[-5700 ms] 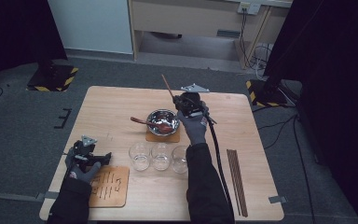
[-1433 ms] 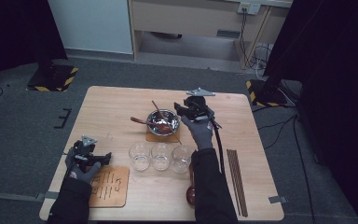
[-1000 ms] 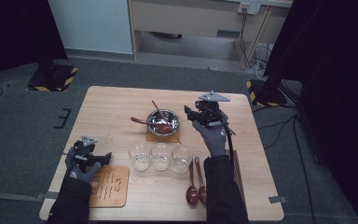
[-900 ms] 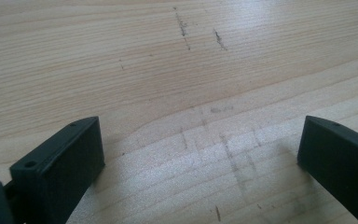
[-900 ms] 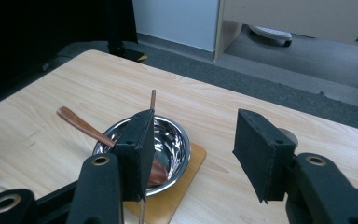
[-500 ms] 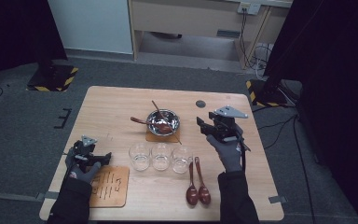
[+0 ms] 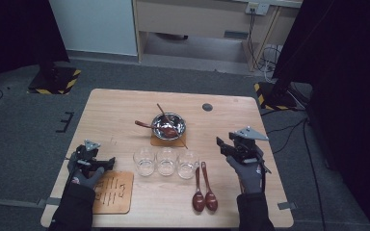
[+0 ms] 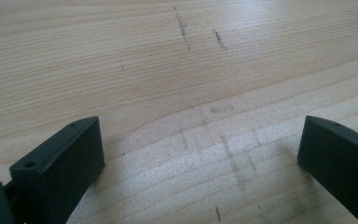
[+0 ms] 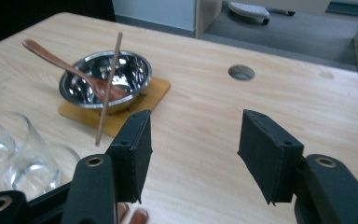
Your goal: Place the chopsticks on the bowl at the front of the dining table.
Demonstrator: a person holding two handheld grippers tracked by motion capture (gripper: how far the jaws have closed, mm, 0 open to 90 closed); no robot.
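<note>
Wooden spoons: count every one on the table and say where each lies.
3. One spoon rests in the steel bowl, its handle sticking out to the left. Two spoons lie side by side right of the three glasses. The bowl may hide more.

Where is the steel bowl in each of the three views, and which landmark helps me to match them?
High view: the steel bowl sits at the table's centre, on a thin wooden mat.
Left gripper view: the bowl is not in this picture.
Right gripper view: the bowl is upper left, beyond the tongs.
Shared landmark: the round hole in the tabletop, to the bowl's right in both views.
</note>
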